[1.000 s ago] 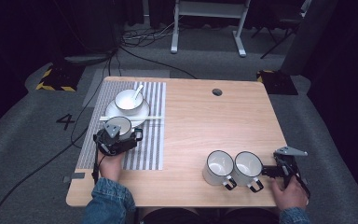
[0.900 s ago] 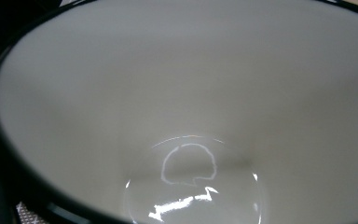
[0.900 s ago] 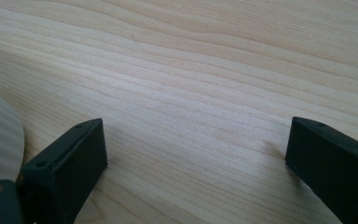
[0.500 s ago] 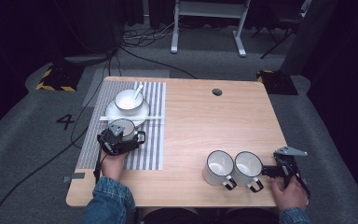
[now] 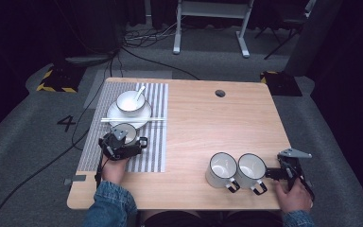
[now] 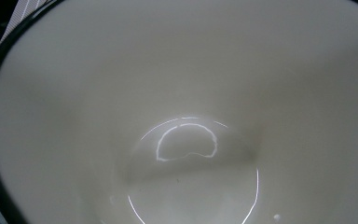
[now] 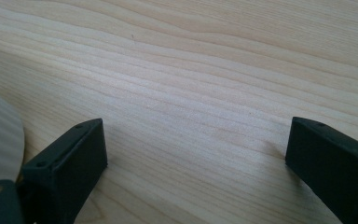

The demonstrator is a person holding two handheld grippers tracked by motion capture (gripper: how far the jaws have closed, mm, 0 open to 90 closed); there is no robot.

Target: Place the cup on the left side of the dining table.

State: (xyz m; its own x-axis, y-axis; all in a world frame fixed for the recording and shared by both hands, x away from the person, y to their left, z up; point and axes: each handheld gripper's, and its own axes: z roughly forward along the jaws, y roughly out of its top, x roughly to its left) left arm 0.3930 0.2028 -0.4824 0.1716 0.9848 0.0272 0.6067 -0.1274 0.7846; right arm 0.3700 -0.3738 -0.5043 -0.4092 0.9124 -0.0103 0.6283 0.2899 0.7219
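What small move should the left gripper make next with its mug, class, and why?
Probably set the mug down on the striped placemat and release: the left gripper has it just below the saucer, beside the chopsticks.

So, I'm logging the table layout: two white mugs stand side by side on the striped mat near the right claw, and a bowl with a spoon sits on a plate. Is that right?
Not quite. The two white mugs stand on the bare wooden table, not on the striped mat, as the high view shows. They are side by side near the right claw, and the bowl with the spoon sits on the plate.

Wooden table (image 5: 198, 123): striped mat (image 5: 156, 142), two mugs (image 5: 236, 170).
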